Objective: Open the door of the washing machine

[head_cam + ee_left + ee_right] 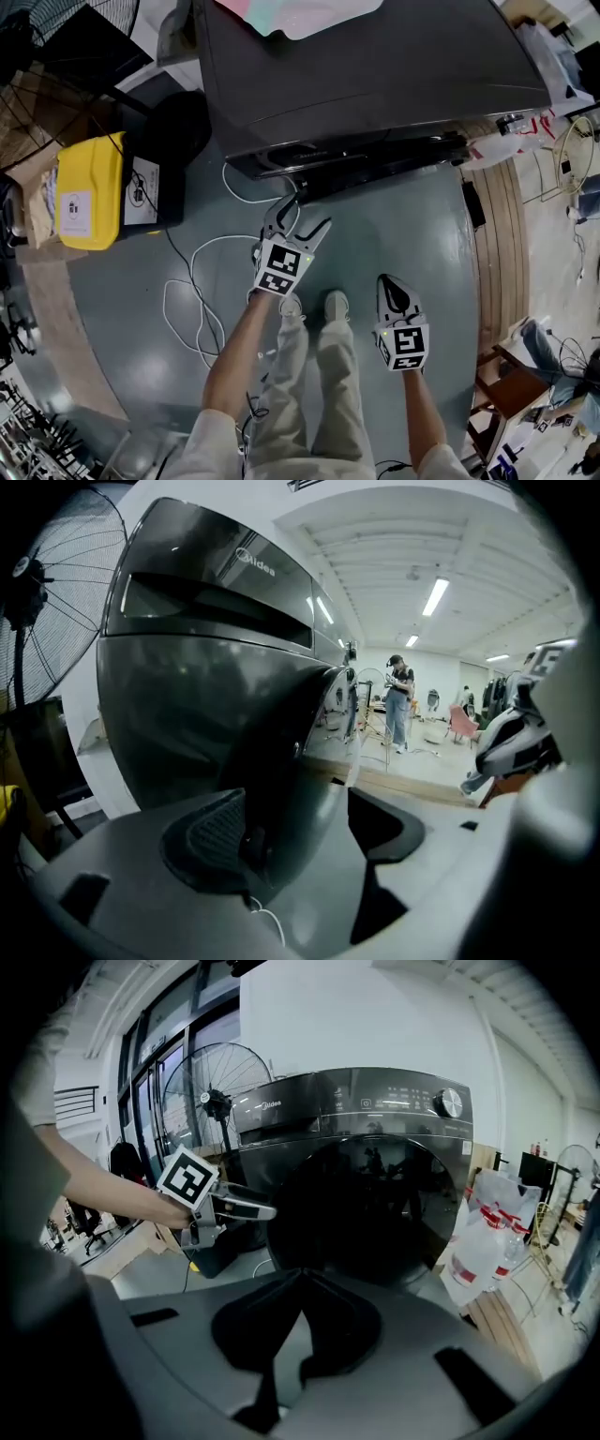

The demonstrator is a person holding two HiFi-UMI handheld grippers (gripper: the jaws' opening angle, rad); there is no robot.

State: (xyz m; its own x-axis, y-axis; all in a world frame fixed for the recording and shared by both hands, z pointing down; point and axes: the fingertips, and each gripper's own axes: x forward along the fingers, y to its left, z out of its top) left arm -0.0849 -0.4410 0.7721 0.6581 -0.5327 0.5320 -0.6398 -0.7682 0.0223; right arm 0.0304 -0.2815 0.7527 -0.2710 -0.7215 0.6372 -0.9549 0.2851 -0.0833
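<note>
Left gripper (300, 217) has its jaws spread astride the left edge of the door (361, 1204), on the front of the washing machine (375, 66). Right gripper (392, 281), pressed together on nothing, hangs well back from the machine. Likely step: taking hold of the edge. Next, pinch it and swing it outward. A white cable (192, 281) trails over the grey floor (122, 300) before the machine, and 1 fan (211, 1091) stands beside it.

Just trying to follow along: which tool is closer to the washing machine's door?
Left. The left tool is at the edge of the door, jaws apart with the rim between them. The right tool hangs well back from it, jaws together.
</note>
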